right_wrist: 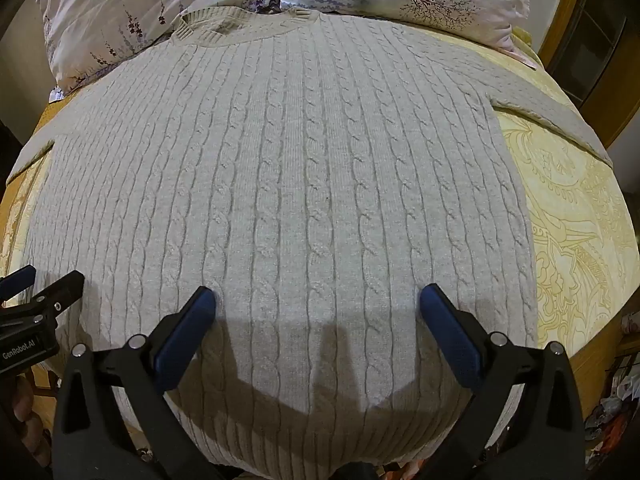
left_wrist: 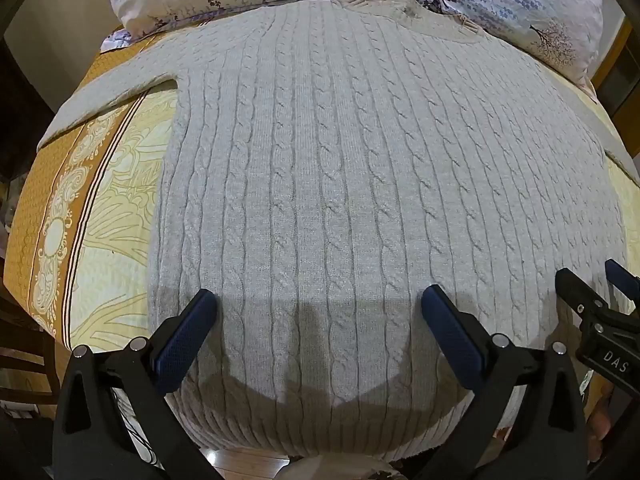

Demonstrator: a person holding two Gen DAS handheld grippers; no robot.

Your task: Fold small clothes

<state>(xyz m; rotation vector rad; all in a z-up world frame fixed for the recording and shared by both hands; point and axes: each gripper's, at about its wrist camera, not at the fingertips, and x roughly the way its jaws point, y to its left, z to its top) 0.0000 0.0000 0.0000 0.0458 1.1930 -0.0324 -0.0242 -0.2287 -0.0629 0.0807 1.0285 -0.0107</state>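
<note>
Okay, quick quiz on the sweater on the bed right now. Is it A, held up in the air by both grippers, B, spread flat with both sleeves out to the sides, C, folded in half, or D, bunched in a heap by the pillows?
B: the sweater lies flat on the bed, one sleeve out left and the other sleeve out right, with both grippers open above its hem.

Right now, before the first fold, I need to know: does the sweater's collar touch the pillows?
Touching. In the right wrist view the sweater's ribbed collar lies up against the floral pillows, with no bedspread showing between.
</note>
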